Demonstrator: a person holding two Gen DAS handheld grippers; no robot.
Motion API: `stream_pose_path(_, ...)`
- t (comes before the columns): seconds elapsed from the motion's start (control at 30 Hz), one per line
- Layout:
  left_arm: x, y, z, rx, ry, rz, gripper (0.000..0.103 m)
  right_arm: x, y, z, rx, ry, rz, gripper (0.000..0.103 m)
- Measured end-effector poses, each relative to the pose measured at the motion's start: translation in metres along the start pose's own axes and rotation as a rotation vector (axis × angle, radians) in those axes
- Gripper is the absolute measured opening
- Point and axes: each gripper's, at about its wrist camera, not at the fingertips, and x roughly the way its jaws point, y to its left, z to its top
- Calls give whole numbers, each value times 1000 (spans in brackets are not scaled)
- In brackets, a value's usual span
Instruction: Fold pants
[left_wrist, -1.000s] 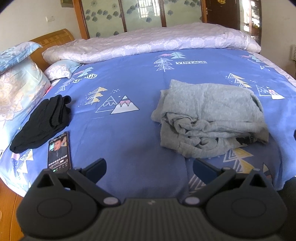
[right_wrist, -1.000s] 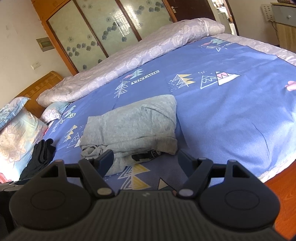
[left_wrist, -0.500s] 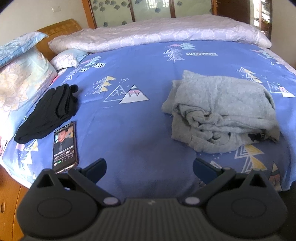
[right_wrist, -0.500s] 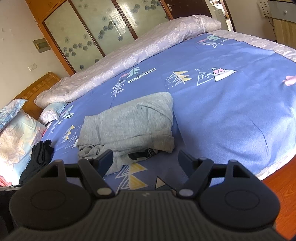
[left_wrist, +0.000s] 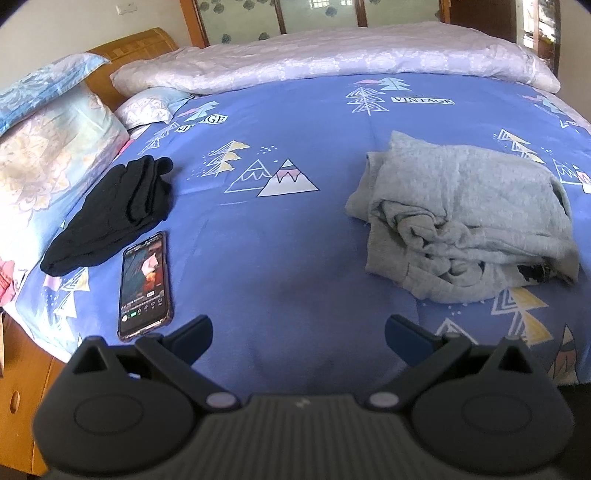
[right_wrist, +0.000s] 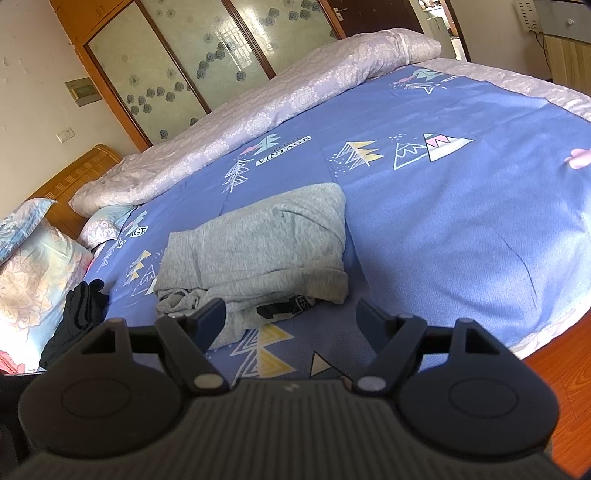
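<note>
1. Crumpled grey knit pants (left_wrist: 465, 221) lie bunched on the blue patterned bedsheet (left_wrist: 280, 251).
2. Left claw (left_wrist: 297, 330) hovers released, empty.
3. Right claw (right_wrist: 291, 317) likewise released, near the pants.

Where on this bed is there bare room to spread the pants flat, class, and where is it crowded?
Bare blue printed bedsheet lies between the lit smartphone and the crumpled grey pants, and, in the right wrist view, right of the pants out to the bed's edge. It is crowded on the left, where the phone, folded black garment and floral pillows sit close together.
</note>
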Motion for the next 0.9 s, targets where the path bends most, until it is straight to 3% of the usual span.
stream_pose_path(0.4, -6, -4, 1, 21, -33, 6, 103, 0, -1, 2, 0, 0, 5, 80)
stream_pose_path(0.9, 4, -3, -4, 27, 17, 76, 103, 0, -1, 1, 5, 2, 6, 80)
